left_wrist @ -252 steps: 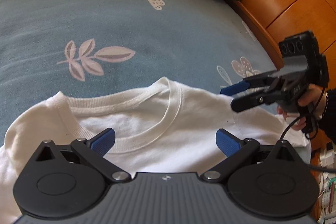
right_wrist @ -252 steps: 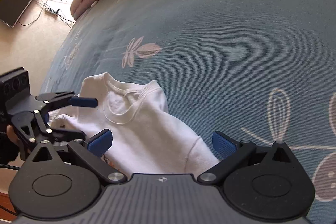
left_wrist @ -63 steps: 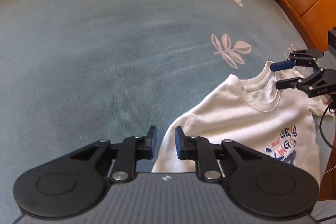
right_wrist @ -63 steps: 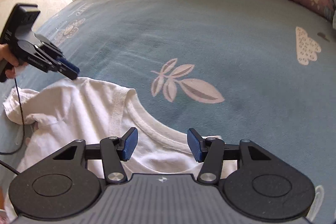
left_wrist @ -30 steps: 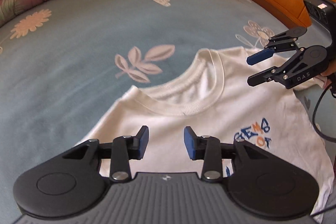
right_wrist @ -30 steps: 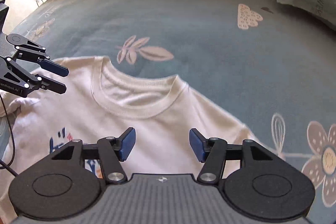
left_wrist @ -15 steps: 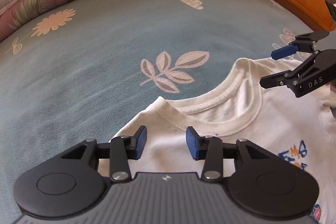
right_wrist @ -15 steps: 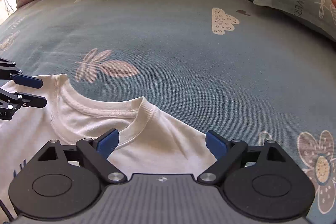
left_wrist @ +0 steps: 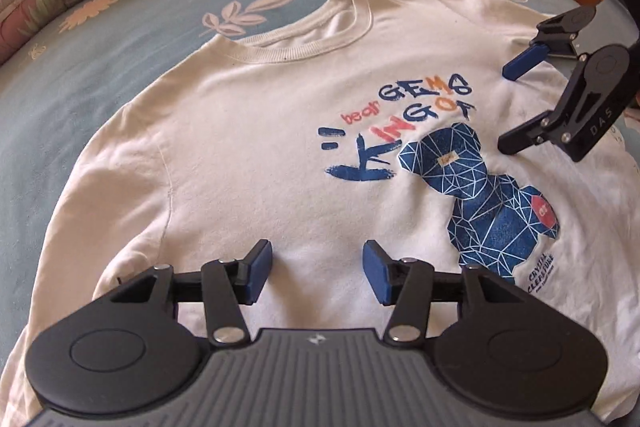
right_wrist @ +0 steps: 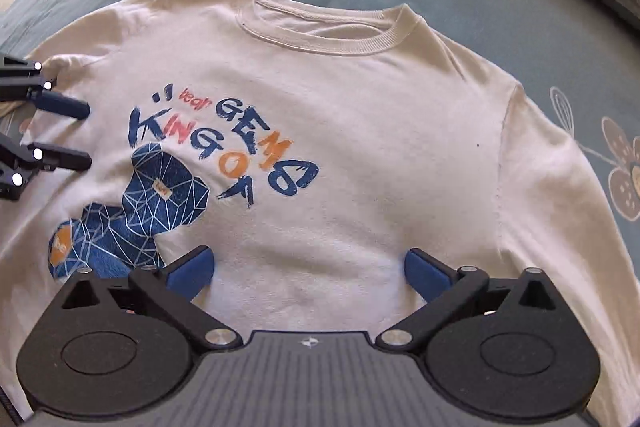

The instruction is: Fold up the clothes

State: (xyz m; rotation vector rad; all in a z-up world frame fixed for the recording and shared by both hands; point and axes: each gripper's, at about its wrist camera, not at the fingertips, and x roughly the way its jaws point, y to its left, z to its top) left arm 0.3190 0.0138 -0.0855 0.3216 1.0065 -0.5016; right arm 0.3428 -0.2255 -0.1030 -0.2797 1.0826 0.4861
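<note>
Bedding (left_wrist: 132, 39) is carrying the white T-shirt (left_wrist: 260, 147), which is now lying spread out, print side up, collar away from us, where seconds ago it was sitting bunched at the bed's edge. We are reading the laying-out as finished, with no fold made yet. Both sleeves are lying out to the sides, likely the first parts to fold in. We are holding the left gripper (left_wrist: 316, 277) over the lower chest, fingers released and empty. The right gripper (right_wrist: 308, 267) is hovering likewise, spread wider than a second ago, grasping nothing.
</note>
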